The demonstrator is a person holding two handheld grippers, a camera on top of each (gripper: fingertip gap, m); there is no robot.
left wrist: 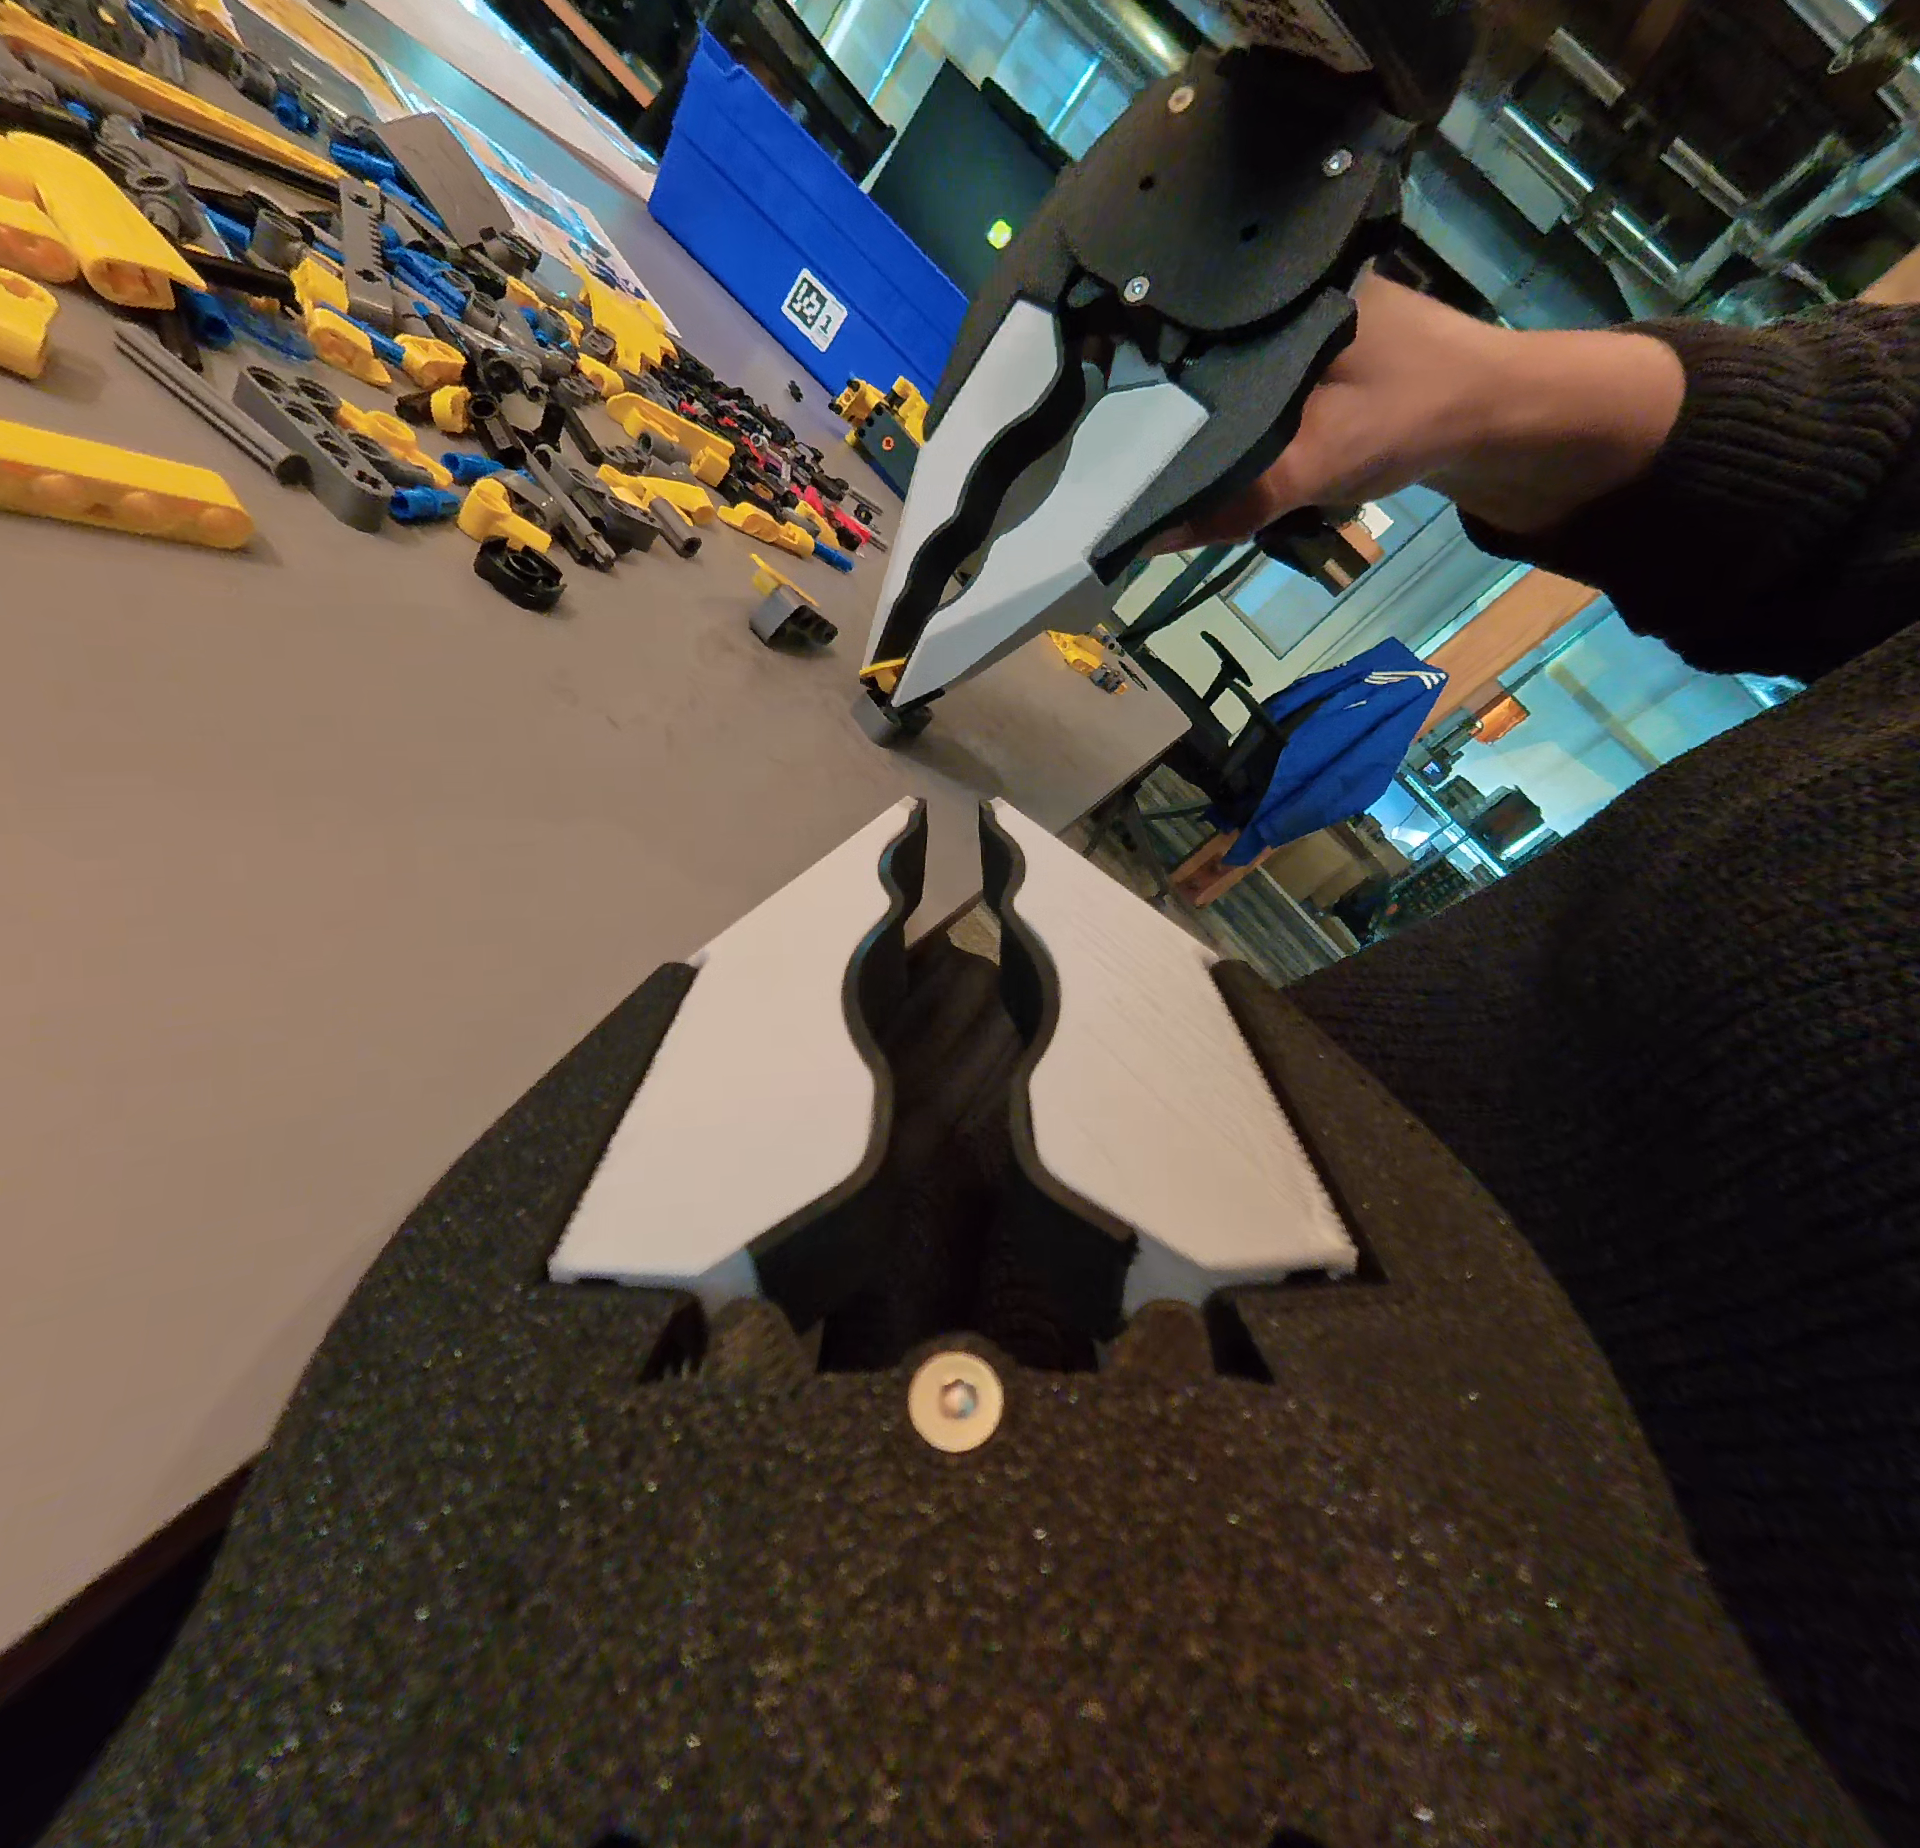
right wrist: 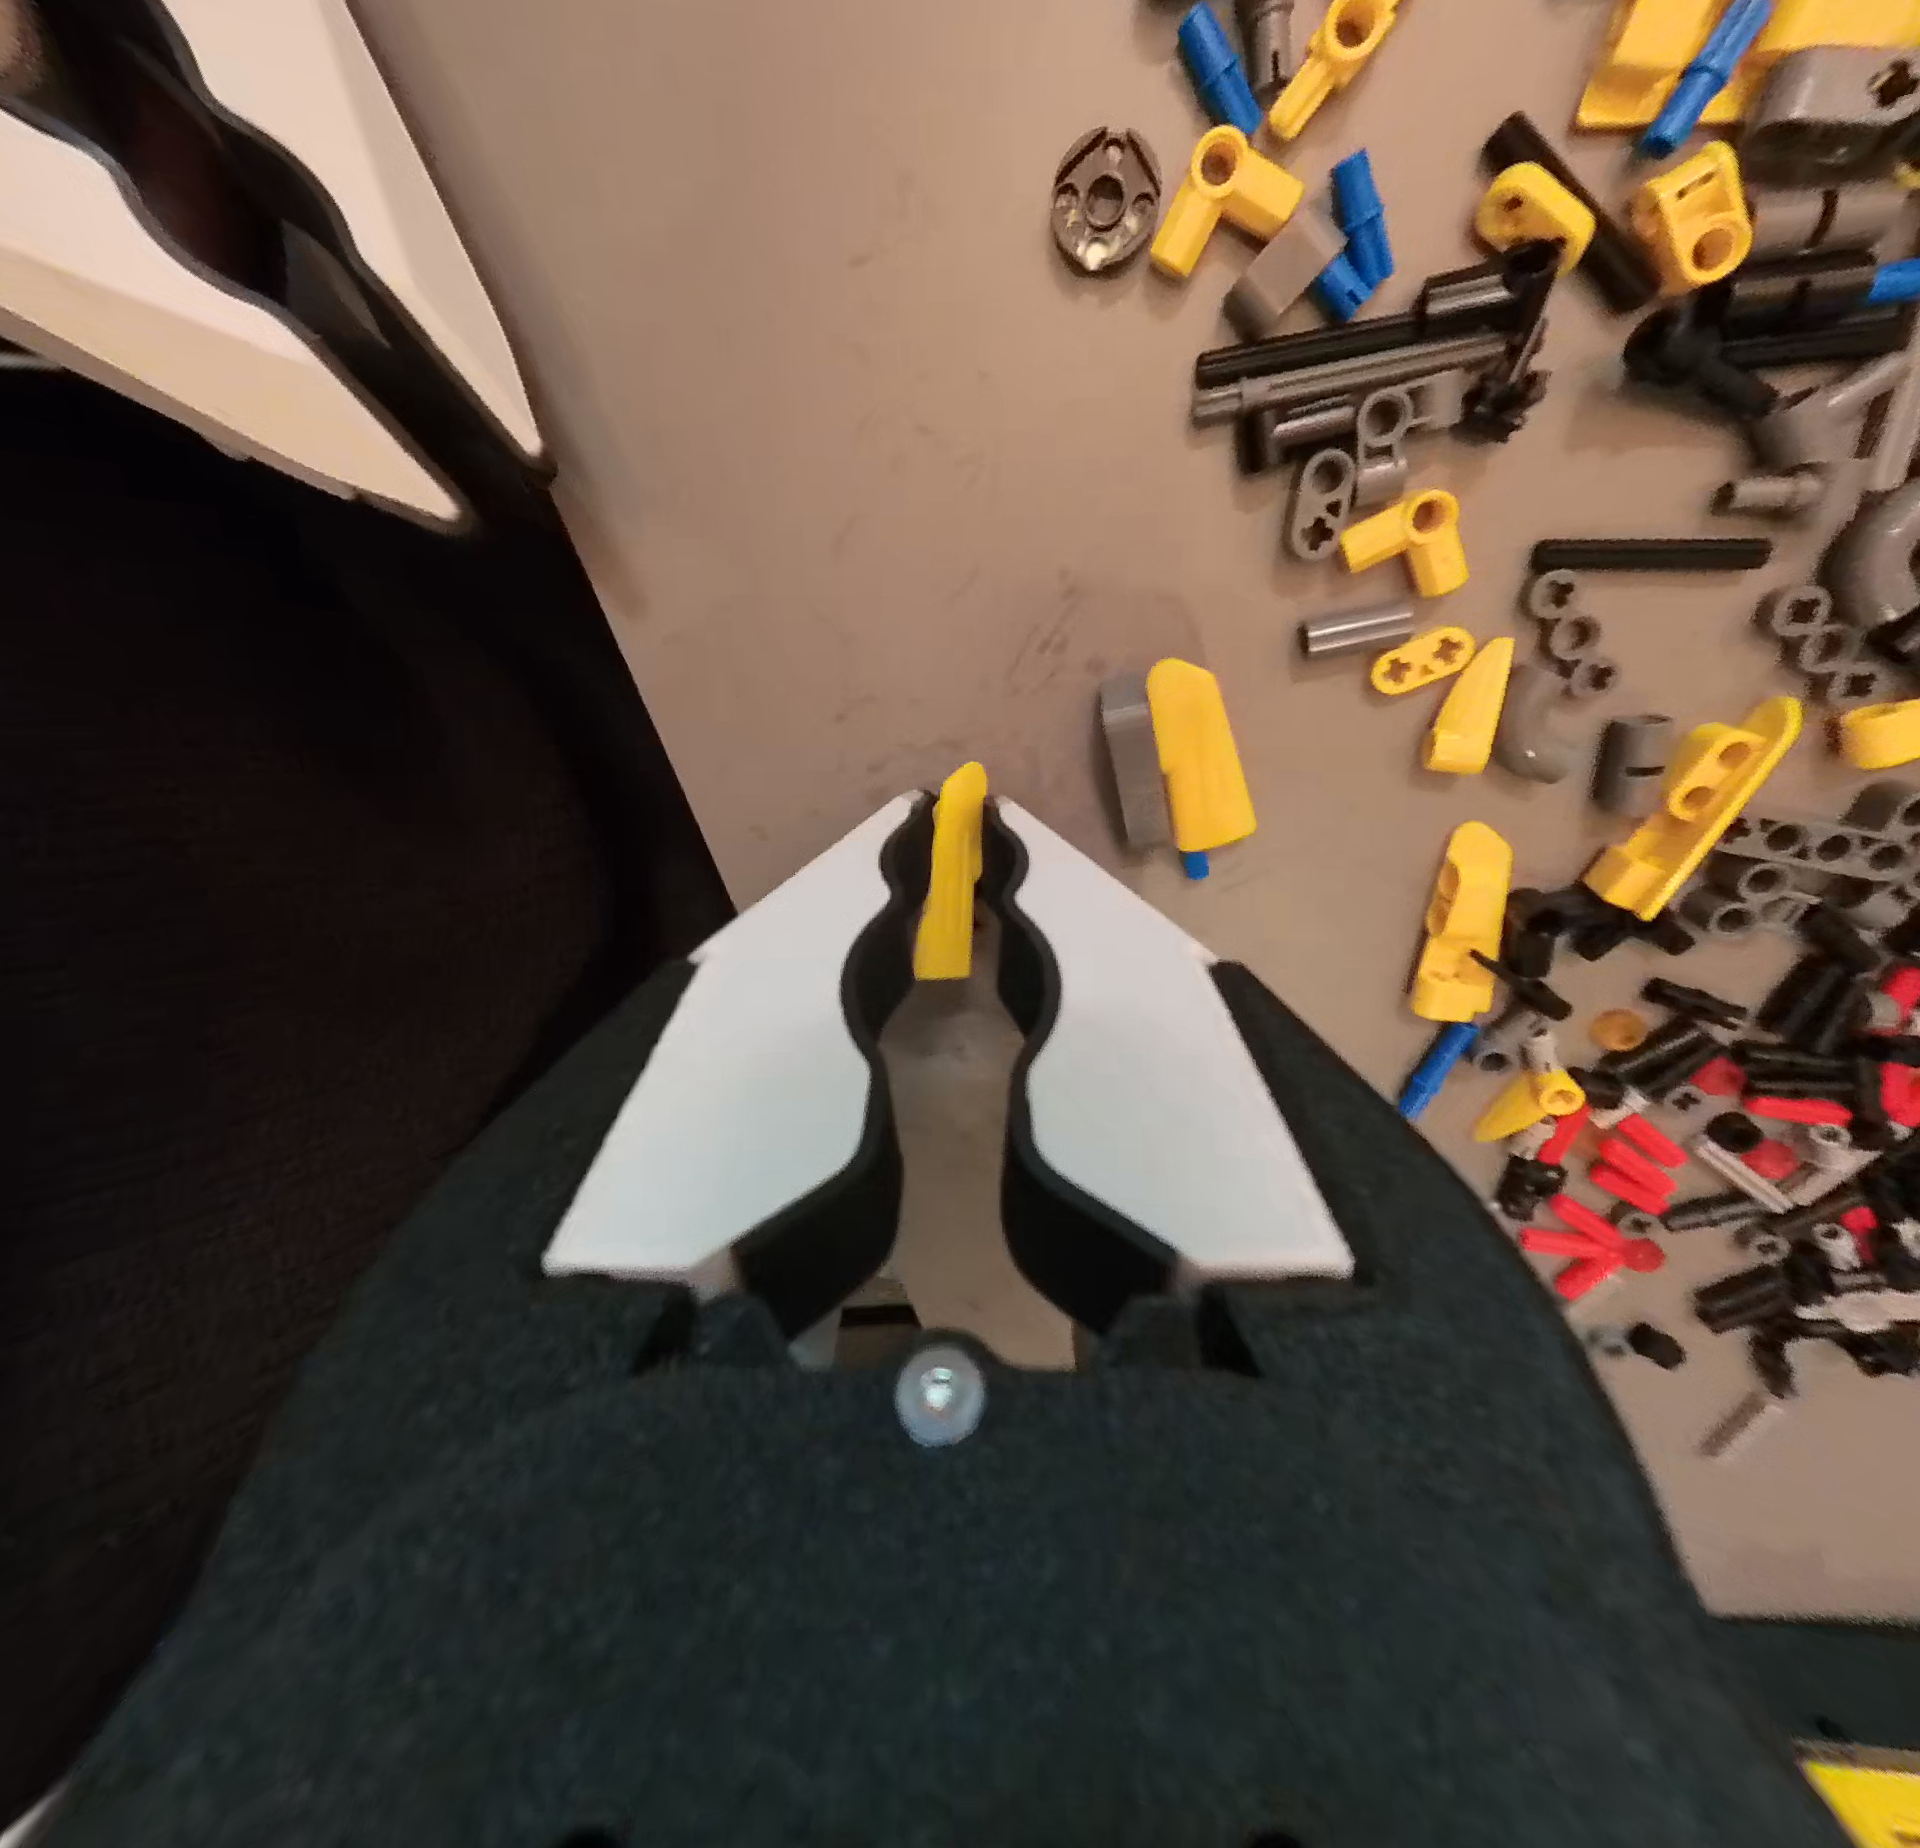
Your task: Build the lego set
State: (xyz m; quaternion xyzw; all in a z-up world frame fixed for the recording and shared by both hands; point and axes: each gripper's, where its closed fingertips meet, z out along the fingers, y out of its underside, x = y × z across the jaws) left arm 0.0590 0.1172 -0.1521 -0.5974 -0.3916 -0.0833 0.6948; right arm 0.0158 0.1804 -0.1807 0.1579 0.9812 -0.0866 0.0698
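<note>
Grey tabletop [left wrist: 312, 863] in a workshop-like room carries a wide scatter of yellow, blue, grey, black and red building-set parts, with glass partitions and shelving behind.

The right gripper [right wrist: 961, 801] points steeply down at the table and is clamped on a slim yellow panel piece [right wrist: 951, 884], which stands edge-on between the pads. Only the outermost notch of the fingers bites it, and its tip pokes just past them, so the hold looks narrow rather than deep. In the left wrist view a small grey part [left wrist: 885, 723] sits under those tips, touching the table; whether it is joined to the yellow piece I cannot tell. A hand [left wrist: 1434, 416] in a dark knitted sleeve grips the tool.

The left gripper [left wrist: 951, 811] hangs at the table's near edge, its fingers a little apart with nothing between them, aimed at the right tool's tips at 12 o'clock.

Seen from the right wrist, the nearest neighbour is a grey block with a yellow panel [right wrist: 1174, 759] at 2 o'clock, just beside the tips. The dense pile runs from 1 to 4 o'clock, crowding that side; 11 o'clock is bare. A blue bin [left wrist: 790, 229] stands at the table's far end, and a blue jacket [left wrist: 1330, 738] hangs on a chair beyond.
</note>
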